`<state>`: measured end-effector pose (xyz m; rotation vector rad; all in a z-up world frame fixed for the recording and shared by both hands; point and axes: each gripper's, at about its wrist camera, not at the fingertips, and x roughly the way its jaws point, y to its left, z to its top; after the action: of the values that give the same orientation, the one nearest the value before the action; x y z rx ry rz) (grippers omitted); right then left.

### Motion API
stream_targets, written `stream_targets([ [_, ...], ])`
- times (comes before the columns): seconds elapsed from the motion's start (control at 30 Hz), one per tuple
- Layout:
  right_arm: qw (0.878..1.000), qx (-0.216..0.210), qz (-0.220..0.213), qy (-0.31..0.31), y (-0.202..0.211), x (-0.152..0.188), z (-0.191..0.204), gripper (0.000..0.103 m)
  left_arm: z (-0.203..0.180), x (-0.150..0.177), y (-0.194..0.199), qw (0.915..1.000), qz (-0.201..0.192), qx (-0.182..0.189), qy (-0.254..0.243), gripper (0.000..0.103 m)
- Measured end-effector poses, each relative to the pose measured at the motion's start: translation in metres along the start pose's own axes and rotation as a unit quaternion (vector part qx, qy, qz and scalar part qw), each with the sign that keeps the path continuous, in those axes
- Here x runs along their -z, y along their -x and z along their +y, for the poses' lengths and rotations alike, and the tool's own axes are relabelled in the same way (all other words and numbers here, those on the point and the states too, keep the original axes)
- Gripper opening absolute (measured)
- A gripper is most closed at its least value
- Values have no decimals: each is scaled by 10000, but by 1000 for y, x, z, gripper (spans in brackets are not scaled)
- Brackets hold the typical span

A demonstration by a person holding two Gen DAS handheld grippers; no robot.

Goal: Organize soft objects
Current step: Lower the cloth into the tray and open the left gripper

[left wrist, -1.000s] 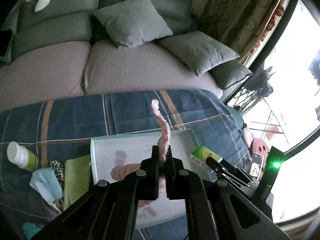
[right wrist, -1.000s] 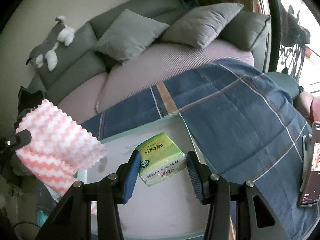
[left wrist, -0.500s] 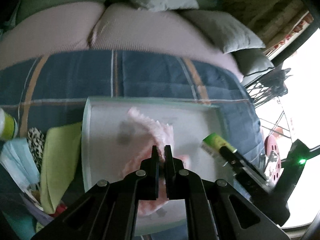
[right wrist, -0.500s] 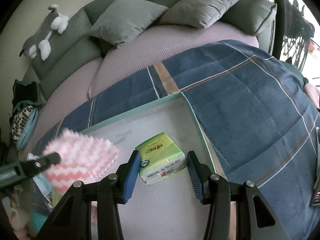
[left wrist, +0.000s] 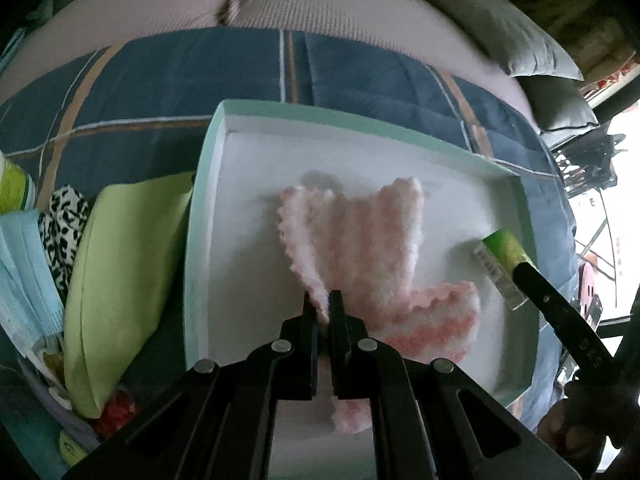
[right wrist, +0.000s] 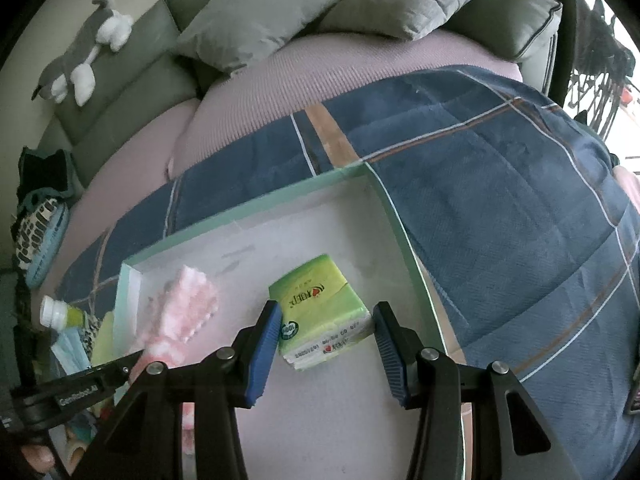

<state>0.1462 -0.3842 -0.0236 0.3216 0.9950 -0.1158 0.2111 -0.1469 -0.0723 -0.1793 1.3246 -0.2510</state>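
Note:
A pink-and-white fluffy cloth (left wrist: 360, 240) lies crumpled on the floor of a white tray with a mint-green rim (left wrist: 200, 240). My left gripper (left wrist: 323, 304) points steeply down and is shut on the cloth's near edge. The right wrist view shows the same cloth (right wrist: 184, 308) at the tray's left side, with the left gripper (right wrist: 136, 356) coming in from the lower left. My right gripper (right wrist: 326, 312) has its blue pads pressed on both sides of a green tissue pack (right wrist: 320, 312), low over the tray's right half. That pack (left wrist: 500, 256) also shows in the left wrist view.
The tray sits on a blue plaid blanket (right wrist: 500, 220) over a sofa with grey cushions (right wrist: 256, 28) and a plush dog (right wrist: 80, 60). Left of the tray lie a lime-green cloth (left wrist: 120, 280), a leopard-print item (left wrist: 64, 232), a blue face mask (left wrist: 24, 280) and a white-capped bottle (right wrist: 56, 314).
My left gripper came down with the pink cloth, which hung above the tray and now rests on its floor. The right gripper sank a little, still holding the tissue pack.

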Motion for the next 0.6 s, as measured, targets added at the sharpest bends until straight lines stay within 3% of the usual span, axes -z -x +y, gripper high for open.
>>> stream_targets([
  [0.47,9992,144,374,32,-12,6,-3,50,-3,2,11,9992,-146,-378,-37,5],
  [0.6,9990,192,392,81,-12,5,0,50,-5,4,20,9981,-291,-527,-102,14],
])
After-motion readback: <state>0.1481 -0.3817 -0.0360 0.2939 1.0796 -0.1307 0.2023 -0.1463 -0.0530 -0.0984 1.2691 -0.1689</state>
